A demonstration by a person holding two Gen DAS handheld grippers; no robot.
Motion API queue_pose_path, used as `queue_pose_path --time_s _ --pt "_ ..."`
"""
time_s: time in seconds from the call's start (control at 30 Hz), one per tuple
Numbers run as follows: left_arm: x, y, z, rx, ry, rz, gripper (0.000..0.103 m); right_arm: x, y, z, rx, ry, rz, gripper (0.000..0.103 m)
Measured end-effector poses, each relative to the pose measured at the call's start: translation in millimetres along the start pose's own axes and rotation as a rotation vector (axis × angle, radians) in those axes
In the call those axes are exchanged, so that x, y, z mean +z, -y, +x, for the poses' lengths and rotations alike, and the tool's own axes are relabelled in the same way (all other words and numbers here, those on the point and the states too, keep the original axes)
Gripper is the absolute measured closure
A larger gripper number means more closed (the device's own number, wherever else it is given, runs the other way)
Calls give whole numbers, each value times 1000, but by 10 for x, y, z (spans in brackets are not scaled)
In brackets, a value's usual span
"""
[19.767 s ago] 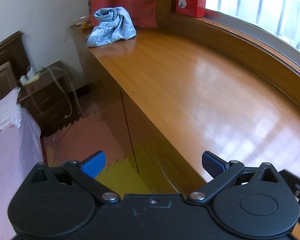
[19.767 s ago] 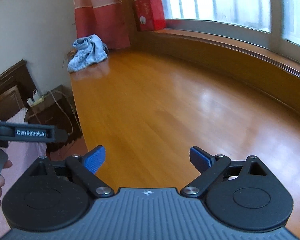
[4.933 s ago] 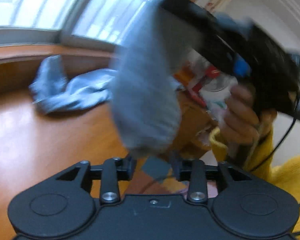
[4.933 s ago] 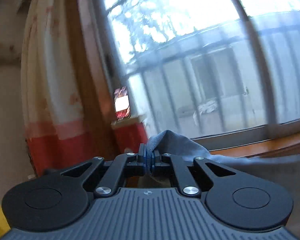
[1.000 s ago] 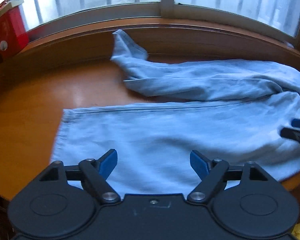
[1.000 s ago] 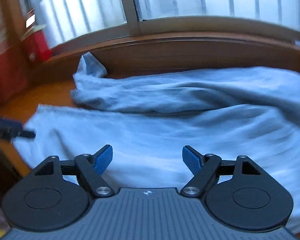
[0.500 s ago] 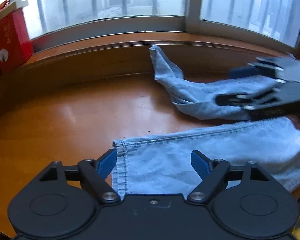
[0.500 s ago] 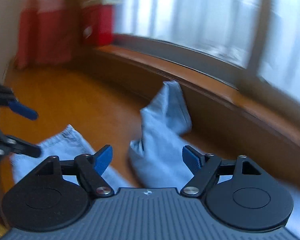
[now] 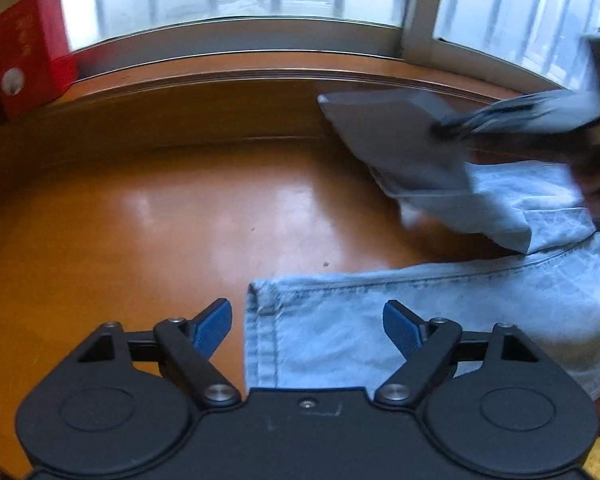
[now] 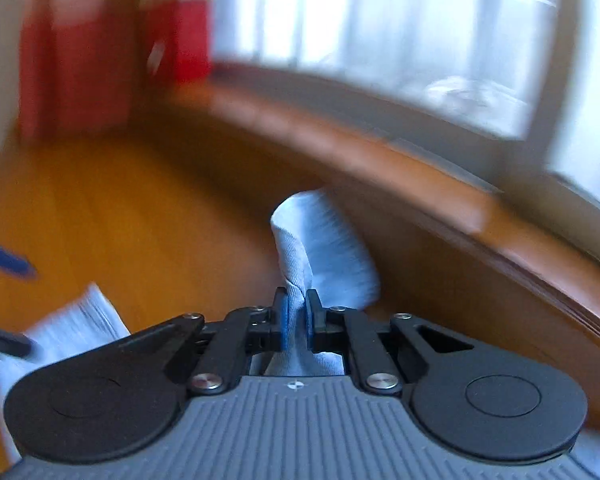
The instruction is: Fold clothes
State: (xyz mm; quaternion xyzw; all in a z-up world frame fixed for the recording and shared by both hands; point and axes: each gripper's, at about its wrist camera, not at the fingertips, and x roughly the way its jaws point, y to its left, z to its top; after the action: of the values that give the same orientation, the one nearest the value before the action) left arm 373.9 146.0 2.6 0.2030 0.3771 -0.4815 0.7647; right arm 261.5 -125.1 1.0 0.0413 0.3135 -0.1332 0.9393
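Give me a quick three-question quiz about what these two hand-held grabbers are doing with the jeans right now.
1. True or false: the right gripper is shut on a jeans leg.
2. The left gripper is: A) open above the near hem; B) clamped on the red box.
3. What do the jeans lie on?

Key: 1 true. 2 A. 3 The wooden window ledge.
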Motion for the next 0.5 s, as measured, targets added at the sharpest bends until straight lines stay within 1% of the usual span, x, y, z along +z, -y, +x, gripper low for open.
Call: queue_pose_path --time_s 0.03,0.07,0.13,0.17,0.2,0.23,0.27,0.33,0.43,0.47,0.5 --pt "36 0 49 -14 -7 4 22 -5 120 -201 -18 31 54 95" --pt "69 10 97 -28 -15 9 22 -40 262 -377 -63 48 107 94" --pt "131 44 179 -55 -23 33 22 -202 586 -611 -194 37 188 92" --pt "156 70 208 -67 -27 49 22 -344 754 -612 -290 -26 213 82" --pt "177 94 231 -77 -31 65 22 -490 922 -604 -388 -92 237 62" --pt "193 118 252 -87 -36 81 22 -635 1091 -596 -486 -159 260 54" --pt "207 141 269 -95 -42 99 22 -751 1155 -594 -577 -211 268 50" --pt "231 181 305 -108 -54 132 22 -977 1268 -588 -758 -312 282 51" --pt "249 213 353 -115 -76 164 22 -828 964 -709 -657 -207 205 49" --pt "254 222 369 -123 -82 172 22 -775 860 -751 -620 -170 179 45" --pt "248 237 378 -130 -87 179 22 -722 755 -792 -583 -134 153 31"
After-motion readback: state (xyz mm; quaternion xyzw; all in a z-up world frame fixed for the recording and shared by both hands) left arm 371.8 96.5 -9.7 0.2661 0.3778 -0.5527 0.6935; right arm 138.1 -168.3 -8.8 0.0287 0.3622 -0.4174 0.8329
